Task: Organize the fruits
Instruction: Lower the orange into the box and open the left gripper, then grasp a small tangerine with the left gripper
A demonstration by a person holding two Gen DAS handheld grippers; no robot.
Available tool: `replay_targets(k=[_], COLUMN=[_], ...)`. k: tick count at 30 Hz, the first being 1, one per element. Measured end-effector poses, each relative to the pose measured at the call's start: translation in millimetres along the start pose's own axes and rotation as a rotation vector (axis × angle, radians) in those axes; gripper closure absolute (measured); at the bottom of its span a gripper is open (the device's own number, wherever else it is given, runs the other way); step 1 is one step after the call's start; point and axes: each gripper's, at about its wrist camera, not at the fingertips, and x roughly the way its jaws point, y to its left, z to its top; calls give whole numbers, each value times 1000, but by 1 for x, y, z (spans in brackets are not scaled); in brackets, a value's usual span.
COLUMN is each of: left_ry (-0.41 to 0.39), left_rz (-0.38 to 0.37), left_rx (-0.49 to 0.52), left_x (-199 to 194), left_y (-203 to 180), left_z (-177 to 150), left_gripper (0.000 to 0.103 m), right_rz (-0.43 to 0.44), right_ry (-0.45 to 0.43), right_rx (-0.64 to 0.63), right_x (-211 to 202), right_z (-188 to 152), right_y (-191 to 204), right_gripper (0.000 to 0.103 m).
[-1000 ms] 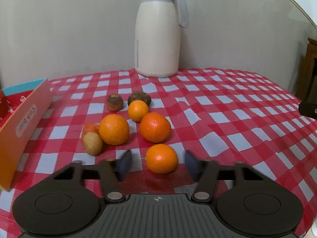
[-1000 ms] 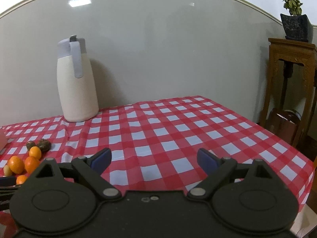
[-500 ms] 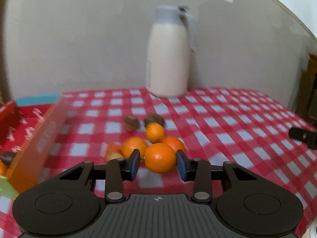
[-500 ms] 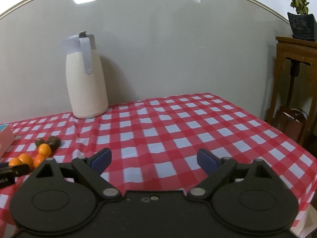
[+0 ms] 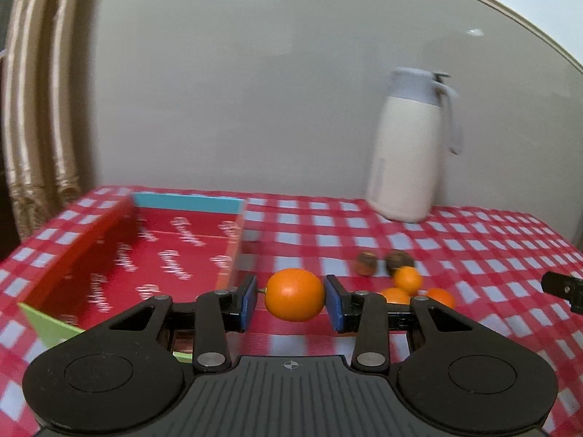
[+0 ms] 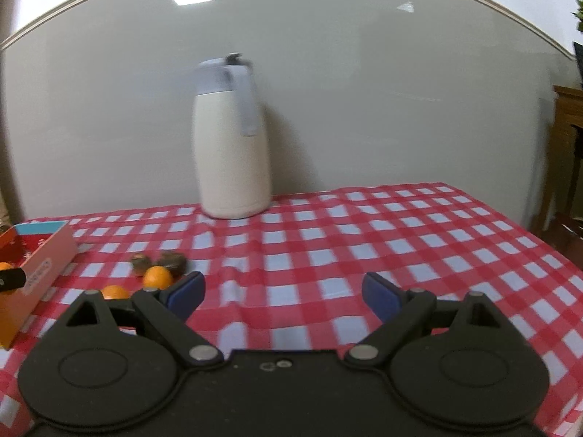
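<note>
**Orange held in the left gripper, just right of the open box**

The red box [image 5: 153,255] lies open at the table's left end, its orange near wall and blue far wall upright; its floor is bare as far as shows, though the near left corner is cut off behind a green flap; the left gripper [image 5: 294,300] is narrowed onto the orange [image 5: 294,299], both blue pads pressed to its sides, with the fruit just right of the box's right wall and above the checked tablecloth [image 5: 473,251]; whether it overlaps the wall's edge I cannot tell; further right of the box, loose fruit sits clustered on the cloth: two dark brown fruits [image 5: 382,263] and three small oranges [image 5: 408,279], partly hidden behind the gripper's right finger; well right of the box and back against the wall stands the white jug [image 5: 408,153], blurred; right of the box past the fruit, the cloth lies open to the table's far edge; the right gripper [image 6: 284,293] hangs there with jaws spread wide, nothing between them.
</note>
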Motion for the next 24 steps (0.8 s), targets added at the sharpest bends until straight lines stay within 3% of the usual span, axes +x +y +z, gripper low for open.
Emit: replay_targets(k=[8,15,17,19,21,24], left_ry=[-14,-13,-13,-22,-39,-1], left_rz=[100,128,112,43,-13,-78], left_rx=[-69,-110,-97,-66,-4,97], left_x=[2,3,0,-9,-24,-39], left_y=[55,76,73,62,46,16], left_z=[4,3,1,-3,-10,-33], left_gripper=[63,63,63,63,63,63], right_rz=[53,58,53,51,51,45], right_ry=[13,21,23,22,19,22], right_rx=[-47,-65,-66,-65,-62,-53], right_x=[3,3,3,3,4,3], right_z=[-2,-5,-4,-4,-4,-4], right_y=[37,46,45,43,41,37], right_gripper=[10,10,10,10,8,8])
